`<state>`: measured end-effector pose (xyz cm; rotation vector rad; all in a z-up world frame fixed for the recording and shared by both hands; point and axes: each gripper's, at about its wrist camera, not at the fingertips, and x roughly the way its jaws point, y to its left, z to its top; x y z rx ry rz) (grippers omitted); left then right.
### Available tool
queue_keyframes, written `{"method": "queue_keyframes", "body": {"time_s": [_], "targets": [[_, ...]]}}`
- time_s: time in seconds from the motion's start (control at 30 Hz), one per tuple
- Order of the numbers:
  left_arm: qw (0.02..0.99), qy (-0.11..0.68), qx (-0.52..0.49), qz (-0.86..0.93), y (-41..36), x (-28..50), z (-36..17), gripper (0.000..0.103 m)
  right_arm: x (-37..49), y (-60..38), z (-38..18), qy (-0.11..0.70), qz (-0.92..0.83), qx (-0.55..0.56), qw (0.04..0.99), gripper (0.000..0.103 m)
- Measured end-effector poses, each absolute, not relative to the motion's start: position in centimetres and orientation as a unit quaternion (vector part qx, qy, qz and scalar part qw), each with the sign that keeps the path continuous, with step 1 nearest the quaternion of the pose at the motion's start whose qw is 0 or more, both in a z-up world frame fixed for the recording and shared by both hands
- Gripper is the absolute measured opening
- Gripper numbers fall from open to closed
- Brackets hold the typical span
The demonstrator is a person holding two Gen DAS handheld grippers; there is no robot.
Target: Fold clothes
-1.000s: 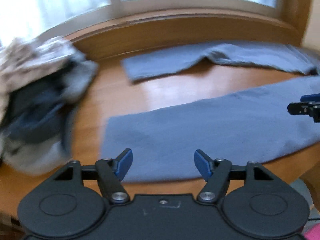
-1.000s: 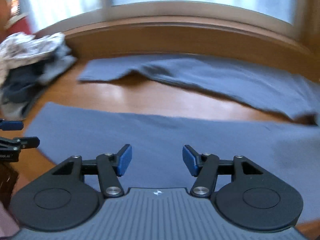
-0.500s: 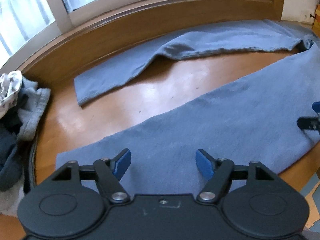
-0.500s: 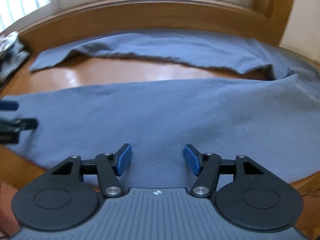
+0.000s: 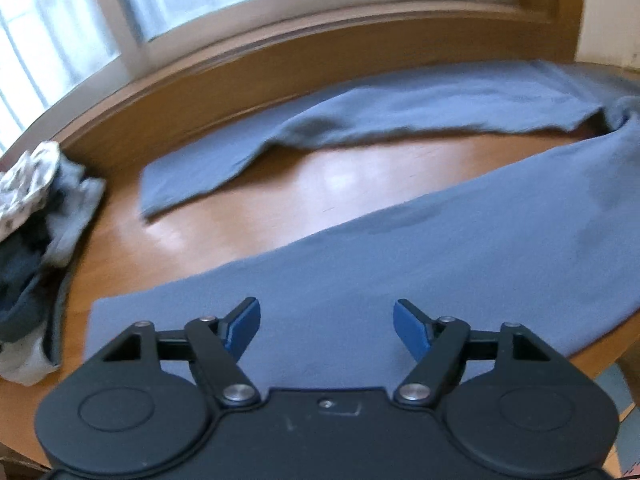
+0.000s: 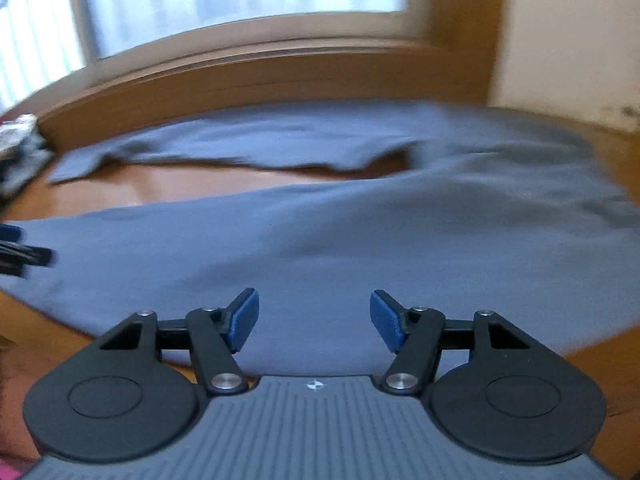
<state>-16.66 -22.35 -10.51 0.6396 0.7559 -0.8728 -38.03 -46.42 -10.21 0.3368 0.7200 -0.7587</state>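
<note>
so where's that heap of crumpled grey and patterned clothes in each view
Left wrist: the heap of crumpled grey and patterned clothes fills the left edge, beside the near blue trouser leg.
Right wrist: only a blurred sliver at the far left edge.
Shared landmark: the wooden window sill.

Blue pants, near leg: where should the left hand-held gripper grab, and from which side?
Probably the cuff end of the blue pants, at its near-left corner. It lies flat near the table edge, just ahead of the open left hand-held gripper; come in low from the near side.
</note>
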Motion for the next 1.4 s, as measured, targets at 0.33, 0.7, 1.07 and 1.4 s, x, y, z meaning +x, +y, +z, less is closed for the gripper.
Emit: {"method": "queue_keyframes", "body": {"time_s": [0.33,0.7,1.07,1.4], "targets": [[0.733,0.322,0.333,-0.498,-34.3,-28.5,-12.0,0.071,-50.9,-59.9,-11.0,0.357,-0.482,0.128,0.79,0.065],[0.696,0.339,0.348,-0.529,-41.5,-30.6,-14.6,0.072,-53.6,-69.5,-14.0,0.385,-0.465,0.188,0.775,0.065],[0.644,0.392,0.357,-0.552,-45.5,-35.6,-15.1,0.081,-58.9,-73.6,-15.2,0.406,-0.451,0.203,0.768,0.066],[0.721,0.391,0.312,-0.48,-48.5,-34.2,-11.4,0.077,-58.0,-76.7,-10.2,0.435,-0.359,0.135,0.814,0.063]]}}
